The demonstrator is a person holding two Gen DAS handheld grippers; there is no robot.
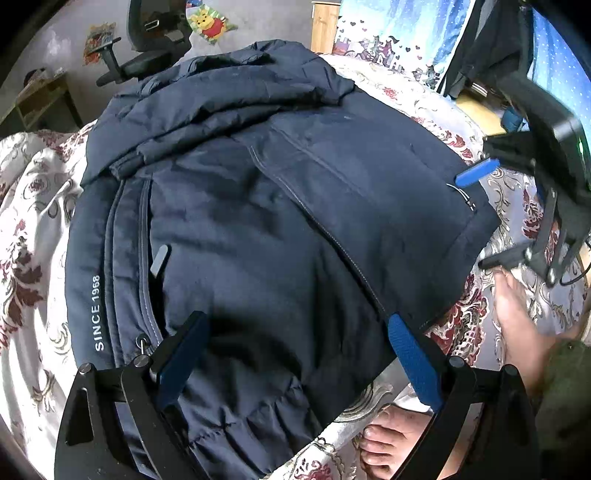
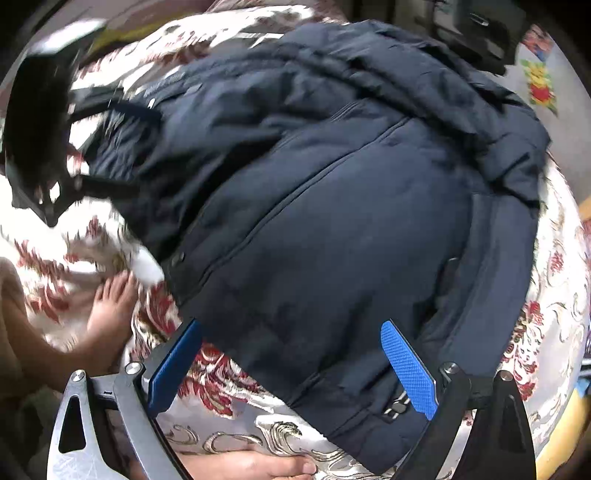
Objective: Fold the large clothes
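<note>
A navy padded jacket (image 1: 280, 206) lies spread on a floral bedspread (image 1: 33, 229), with one sleeve folded across its top and "SINCE 1968" printed on its edge. My left gripper (image 1: 299, 350) hangs open above the jacket's near part, its blue pads (image 1: 413, 362) wide apart. My right gripper (image 1: 485, 218) is open at the jacket's right corner by the zip. In the right wrist view the jacket (image 2: 332, 221) fills the middle, and the right gripper (image 2: 291, 365) stands open over its hem. The left gripper (image 2: 122, 147) is blurred at the far left edge of the jacket.
A person's bare feet (image 1: 391, 435) (image 2: 110, 306) rest on the bedspread (image 2: 221, 424) near the jacket's front edge. Beyond the bed are an office chair (image 1: 147, 48), a cartoon floor mat (image 1: 210, 24), a low wooden shelf (image 1: 40, 99) and blue patterned fabric (image 1: 399, 33).
</note>
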